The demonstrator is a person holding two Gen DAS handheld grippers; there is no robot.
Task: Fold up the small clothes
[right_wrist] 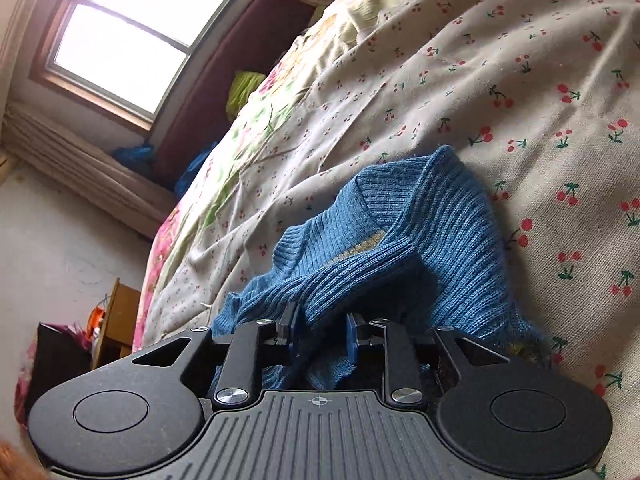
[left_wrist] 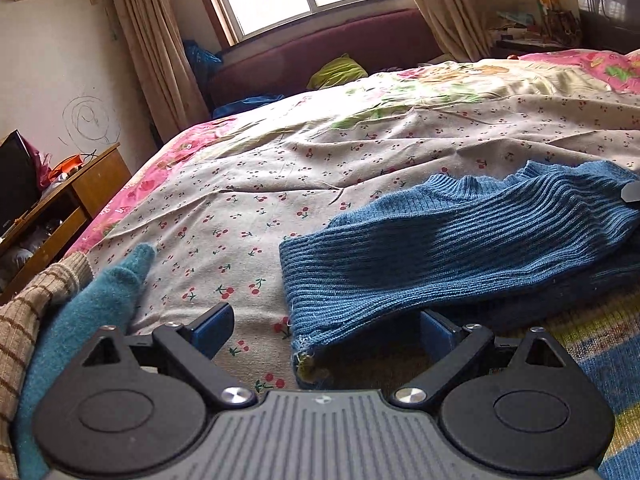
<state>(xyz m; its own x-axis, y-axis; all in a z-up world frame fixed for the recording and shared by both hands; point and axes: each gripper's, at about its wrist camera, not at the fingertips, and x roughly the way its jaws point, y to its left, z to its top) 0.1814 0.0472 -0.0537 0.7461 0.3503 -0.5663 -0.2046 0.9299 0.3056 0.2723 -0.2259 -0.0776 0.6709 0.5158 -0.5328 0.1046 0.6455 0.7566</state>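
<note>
Lying bunched on the cherry-print bedspread (right_wrist: 500,60), blue ribbed sweater (right_wrist: 400,232), soft and floppy, likely best pinched at a cuff or hem; right gripper (right_wrist: 322,334) part-open, a fold sitting loosely between; left gripper (left_wrist: 326,330) spread wide, empty.

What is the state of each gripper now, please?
Left gripper: jaws open wide, holding nothing; blue sweater hem lies loosely between them.
Right gripper: jaws partly open, sweater fabric between them, not pinched.
</note>
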